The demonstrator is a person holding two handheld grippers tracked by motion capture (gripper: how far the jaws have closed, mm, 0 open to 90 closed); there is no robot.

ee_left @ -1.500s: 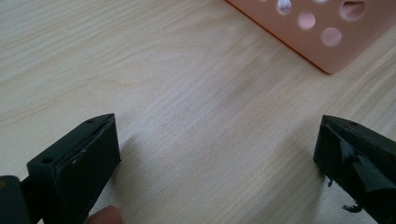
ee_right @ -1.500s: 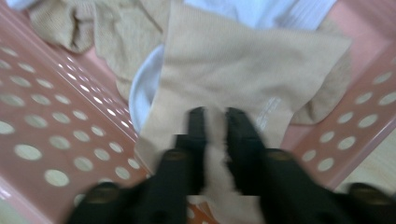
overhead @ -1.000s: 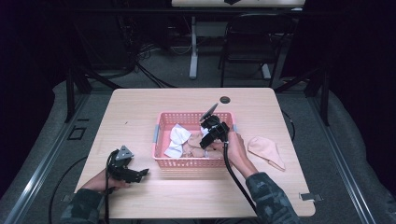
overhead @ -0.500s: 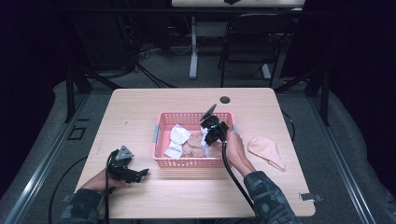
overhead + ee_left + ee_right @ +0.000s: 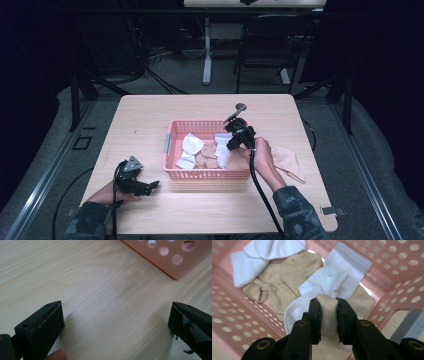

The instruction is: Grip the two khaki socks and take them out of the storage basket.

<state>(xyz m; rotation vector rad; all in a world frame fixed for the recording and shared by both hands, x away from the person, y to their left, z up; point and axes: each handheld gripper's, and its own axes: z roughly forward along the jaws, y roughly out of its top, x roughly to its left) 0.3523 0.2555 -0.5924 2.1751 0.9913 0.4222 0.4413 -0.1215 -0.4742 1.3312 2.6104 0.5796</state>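
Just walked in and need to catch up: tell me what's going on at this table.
A person is sorting socks out of a pink basket with handheld tongs. The right tongs have just been closing and now pinch a beige sock over the basket, where white socks and more beige ones lie. Another beige sock already lies on the table to the right. The left tongs rest open near the basket's left corner, holding nothing.

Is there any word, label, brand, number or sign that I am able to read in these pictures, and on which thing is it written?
None: no readable text stands anywhere.
Pink basket: plain perforated walls, no label.
Socks, white and beige: no print or brand visible.
Beige cloth on the table: no marking.
Small dark round thing beyond the basket: too small to tell whether it bears any sign.
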